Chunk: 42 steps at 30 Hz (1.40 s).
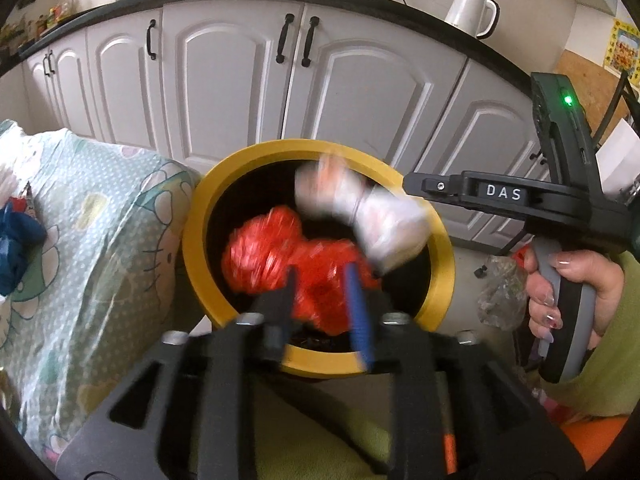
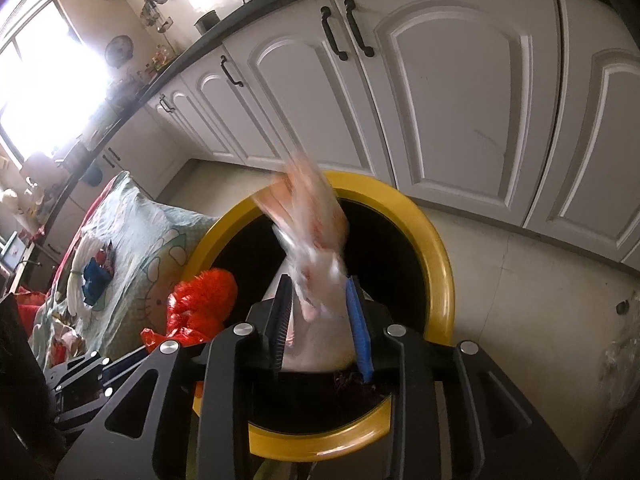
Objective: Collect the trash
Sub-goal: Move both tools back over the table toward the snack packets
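White kitchen cabinets (image 1: 224, 92) behind the round yellow-rimmed bin (image 1: 442, 276). My left tool (image 1: 320, 280) stands apart around the crumpled red plastic bag (image 1: 272, 256); my right tool (image 2: 316, 312) stands apart around the blurred white plastic wrapper (image 2: 312, 236). Either could snag and miss the bin.

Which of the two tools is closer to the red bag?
Left. The left tool has the red bag between its fingers over the yellow bin; the right tool is beside it, around a white bag.

White letters "DAS" show on a small black label on the right gripper (image 1: 416, 186), at the right of the left wrist view. The yellow poster (image 1: 624, 46) at upper right carries marks too small to read.
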Tool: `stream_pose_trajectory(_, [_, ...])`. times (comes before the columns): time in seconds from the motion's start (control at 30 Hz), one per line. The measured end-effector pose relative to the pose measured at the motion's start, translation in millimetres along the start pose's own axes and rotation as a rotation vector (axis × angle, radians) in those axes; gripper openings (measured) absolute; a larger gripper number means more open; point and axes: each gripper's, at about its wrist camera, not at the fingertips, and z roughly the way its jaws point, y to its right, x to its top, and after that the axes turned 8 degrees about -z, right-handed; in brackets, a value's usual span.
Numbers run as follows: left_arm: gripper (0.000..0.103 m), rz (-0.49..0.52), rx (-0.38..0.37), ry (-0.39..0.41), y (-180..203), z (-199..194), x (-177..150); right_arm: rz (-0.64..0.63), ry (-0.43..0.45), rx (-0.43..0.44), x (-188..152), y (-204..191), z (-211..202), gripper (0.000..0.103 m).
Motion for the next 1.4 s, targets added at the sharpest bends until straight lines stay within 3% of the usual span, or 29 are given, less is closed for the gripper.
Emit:
stream_pose_trajectory(0.07, [0.045, -0.016, 0.000, 0.006, -2, -3, 1, 0.003, 0.009, -0.008, 1, 1, -2, 0.039])
stream_pose_trajectory(0.13, [0.051, -0.032, 0.007, 0.011, -5, -6, 2, -0.001, 0.018, -0.016, 2, 0, -5, 0.041])
stream_pose_trajectory(0.4, [0.092, -0.111, 0.027, 0.059, -25, -29, 6, -0.036, 0.057, -0.028, 8, -14, -16, 0.057])
stream_pose_trajectory(0.67, [0.092, -0.158, 0.127, 0.159, -43, -67, 12, -0.135, 0.119, -0.018, 15, -55, -37, 0.072])
stream_pose_trajectory(1.4, [0.092, -0.251, 0.259, 0.355, -95, -153, 2, -0.378, 0.226, 0.055, 14, -162, -78, 0.083])
